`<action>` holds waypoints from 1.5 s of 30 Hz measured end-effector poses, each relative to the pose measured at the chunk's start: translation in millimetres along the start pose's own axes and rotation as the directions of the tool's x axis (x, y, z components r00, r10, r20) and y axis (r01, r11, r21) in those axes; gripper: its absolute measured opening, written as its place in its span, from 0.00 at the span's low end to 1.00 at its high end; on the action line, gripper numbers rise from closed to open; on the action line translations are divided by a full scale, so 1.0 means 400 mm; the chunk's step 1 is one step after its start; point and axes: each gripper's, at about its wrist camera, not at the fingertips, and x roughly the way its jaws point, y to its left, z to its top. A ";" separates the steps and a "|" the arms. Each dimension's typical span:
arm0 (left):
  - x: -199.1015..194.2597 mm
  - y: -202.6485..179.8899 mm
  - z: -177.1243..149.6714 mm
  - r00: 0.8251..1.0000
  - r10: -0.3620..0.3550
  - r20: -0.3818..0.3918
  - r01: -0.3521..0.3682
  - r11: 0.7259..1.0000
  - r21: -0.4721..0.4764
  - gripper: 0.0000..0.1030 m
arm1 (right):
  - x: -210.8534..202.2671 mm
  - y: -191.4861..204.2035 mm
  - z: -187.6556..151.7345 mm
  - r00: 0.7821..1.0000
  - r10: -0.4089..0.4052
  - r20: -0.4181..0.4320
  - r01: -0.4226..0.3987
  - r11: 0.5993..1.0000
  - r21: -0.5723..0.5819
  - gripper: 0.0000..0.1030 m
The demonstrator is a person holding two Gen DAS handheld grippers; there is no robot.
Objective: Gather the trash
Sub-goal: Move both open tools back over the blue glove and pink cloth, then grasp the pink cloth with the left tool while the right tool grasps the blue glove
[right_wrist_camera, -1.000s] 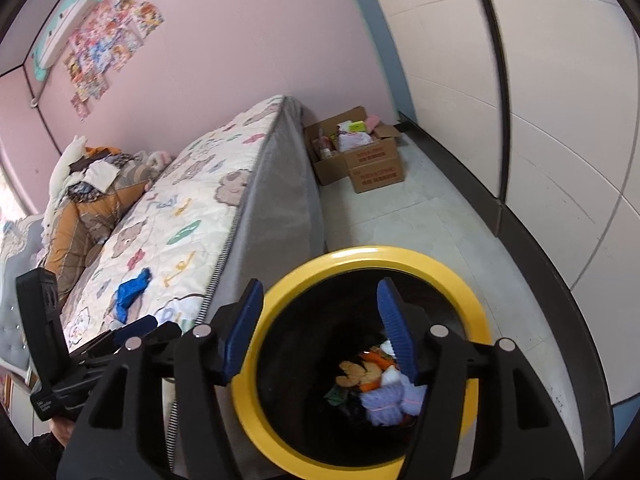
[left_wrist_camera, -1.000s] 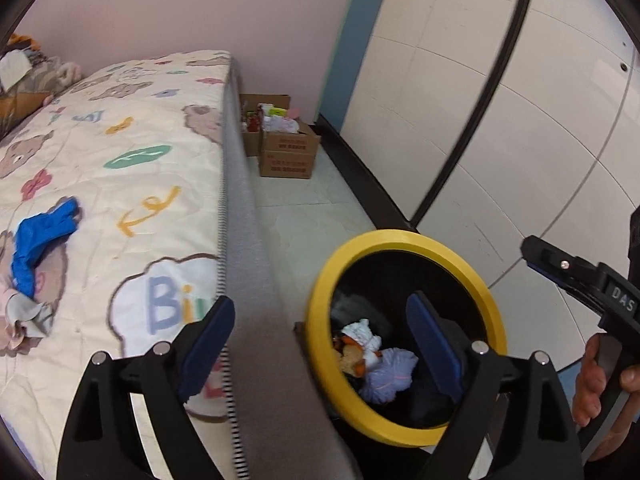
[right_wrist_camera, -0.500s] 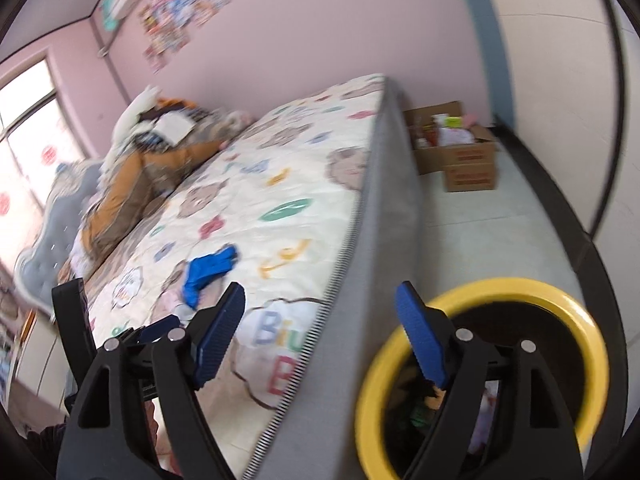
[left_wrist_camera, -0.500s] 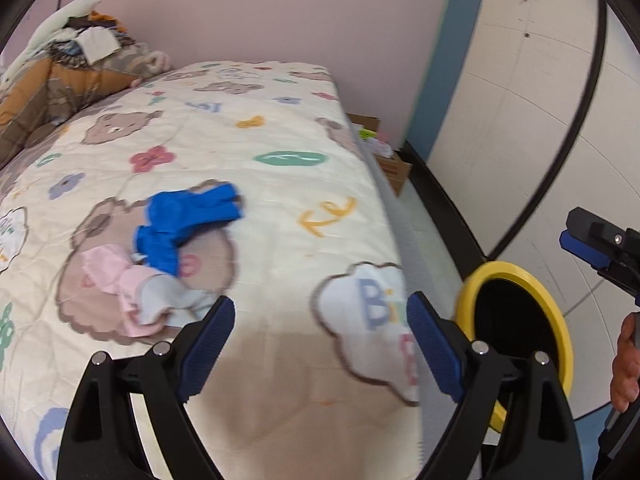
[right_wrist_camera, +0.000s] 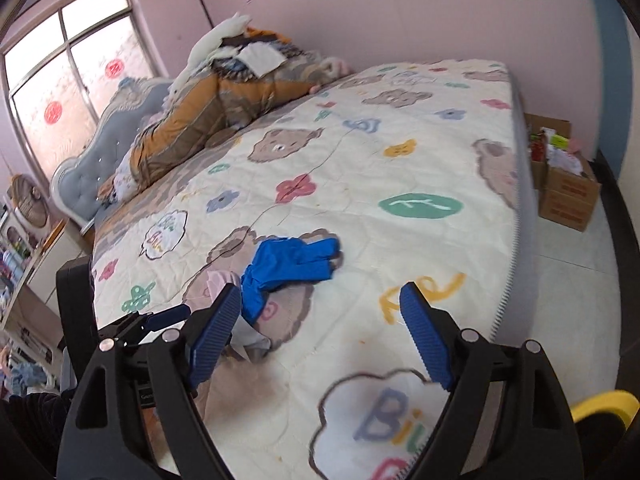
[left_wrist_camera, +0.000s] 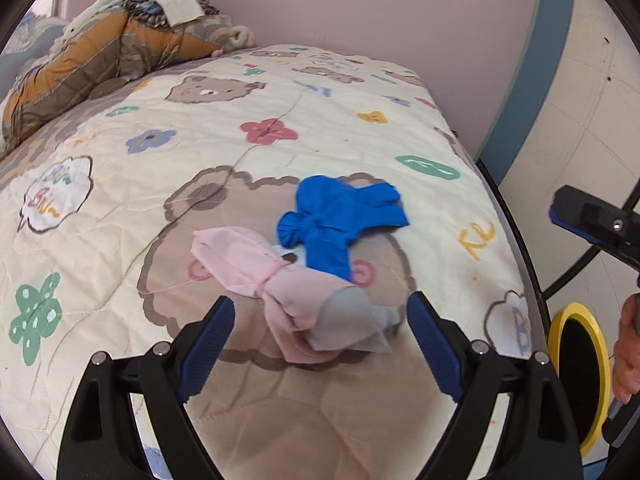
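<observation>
A crumpled blue glove [left_wrist_camera: 340, 216] lies on the patterned bed cover, also in the right wrist view [right_wrist_camera: 288, 268]. Touching its near side lies a knotted pink and grey cloth bundle [left_wrist_camera: 296, 296], partly hidden behind a finger in the right wrist view [right_wrist_camera: 246, 336]. My left gripper [left_wrist_camera: 320, 344] is open and empty, its jaws on either side of the pink bundle, just short of it. My right gripper [right_wrist_camera: 320, 336] is open and empty above the bed, to the right of the glove. The yellow-rimmed black trash bin [left_wrist_camera: 580, 376] stands on the floor beside the bed [right_wrist_camera: 604, 408].
A heap of quilts and clothes [left_wrist_camera: 100, 40] lies at the head of the bed. Cardboard boxes [right_wrist_camera: 564, 184] with odds and ends stand on the floor past the bed's foot. A white panelled wall [left_wrist_camera: 592, 100] runs on the right.
Both grippers swung from over the trash bin to the bed. The left one has closed in on the pink bundle and blue glove. Both stay open.
</observation>
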 end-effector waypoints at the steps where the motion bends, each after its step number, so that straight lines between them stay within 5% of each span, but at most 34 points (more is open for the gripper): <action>1: 0.005 0.008 -0.001 1.000 0.002 -0.004 -0.002 1.000 -0.014 0.82 | 0.032 0.009 0.008 1.000 0.012 -0.017 -0.012 1.000 -0.012 0.76; 11: 0.063 0.052 -0.010 0.999 -0.028 -0.030 0.024 0.993 -0.112 0.82 | 0.260 0.132 0.066 0.986 0.054 -0.158 -0.084 0.978 -0.191 0.76; 19: 0.082 0.057 -0.011 0.998 -0.055 -0.013 0.052 0.988 -0.142 0.80 | 0.389 0.163 0.074 0.965 0.006 -0.262 -0.073 0.966 -0.248 0.70; 27: 0.098 0.042 -0.009 0.995 -0.098 -0.009 0.096 0.987 -0.130 0.52 | 0.485 0.170 0.058 0.945 -0.028 -0.326 -0.056 0.968 -0.245 0.58; 35: 0.086 0.049 -0.013 0.992 -0.125 0.018 0.126 0.982 -0.144 0.34 | 0.480 0.151 0.062 0.949 -0.023 -0.313 -0.044 0.978 -0.204 0.20; 45: 0.054 0.019 -0.022 0.991 -0.129 0.029 0.131 0.989 -0.075 0.21 | 0.422 0.091 0.072 0.967 -0.092 -0.239 0.055 0.986 -0.157 0.11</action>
